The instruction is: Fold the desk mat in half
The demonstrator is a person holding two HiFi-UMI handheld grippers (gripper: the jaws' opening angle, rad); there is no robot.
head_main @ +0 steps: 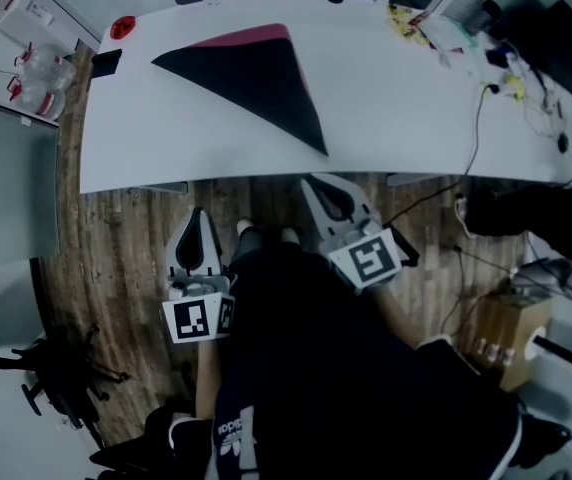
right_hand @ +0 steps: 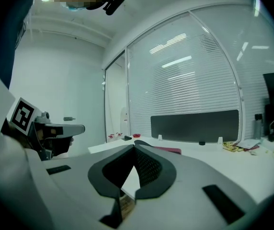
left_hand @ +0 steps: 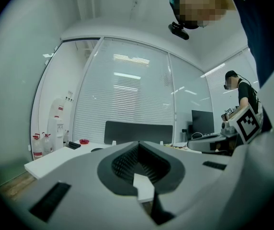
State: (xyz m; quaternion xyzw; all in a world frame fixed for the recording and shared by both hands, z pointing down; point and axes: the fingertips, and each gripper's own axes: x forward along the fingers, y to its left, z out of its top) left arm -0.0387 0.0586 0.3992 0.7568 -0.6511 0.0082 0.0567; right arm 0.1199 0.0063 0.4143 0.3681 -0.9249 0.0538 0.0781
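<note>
The desk mat (head_main: 256,73) lies on the white desk (head_main: 396,118), folded over into a black triangle with a pink strip showing along its far edge. Both grippers hang below the desk's near edge, over the wooden floor and apart from the mat. My left gripper (head_main: 198,213) is shut with nothing in it, and its tips meet in the left gripper view (left_hand: 138,143). My right gripper (head_main: 311,181) is also shut and empty, its tips near the desk edge. In the right gripper view (right_hand: 134,147) the mat's pink edge (right_hand: 165,149) shows just past the jaws.
A red dish (head_main: 122,28) and a small black object (head_main: 106,63) sit at the desk's far left. Clutter and cables (head_main: 466,43) fill its far right, with one cable (head_main: 476,138) hanging over the edge. Bottles (head_main: 36,78) stand to the left, a cardboard box (head_main: 511,338) to the right. Another person (left_hand: 242,95) stands nearby.
</note>
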